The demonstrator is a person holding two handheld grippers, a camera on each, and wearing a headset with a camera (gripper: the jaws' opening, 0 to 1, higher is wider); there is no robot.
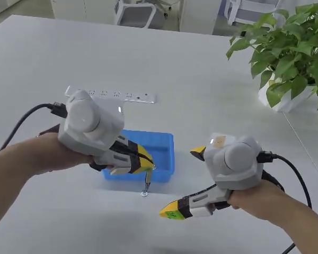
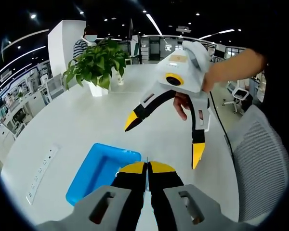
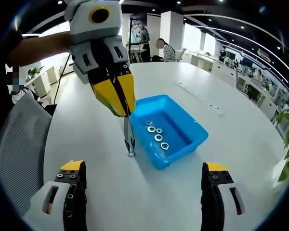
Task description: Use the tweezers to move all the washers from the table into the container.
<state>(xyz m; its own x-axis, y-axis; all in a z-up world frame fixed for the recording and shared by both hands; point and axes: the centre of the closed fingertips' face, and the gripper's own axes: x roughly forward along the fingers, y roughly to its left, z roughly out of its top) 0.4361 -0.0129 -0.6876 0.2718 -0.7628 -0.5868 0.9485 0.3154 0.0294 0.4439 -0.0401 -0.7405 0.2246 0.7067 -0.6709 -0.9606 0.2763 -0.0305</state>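
Our left gripper is clamped on the tweezers, whose tips point down onto a washer on the white table, just beside the blue container. Several washers lie inside it. Our right gripper hangs nearby, jaws spread wide, holding nothing.

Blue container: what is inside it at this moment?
Several washers lie clustered on the floor of the blue container, in the right gripper view. In the head view the left gripper covers part of its inside.
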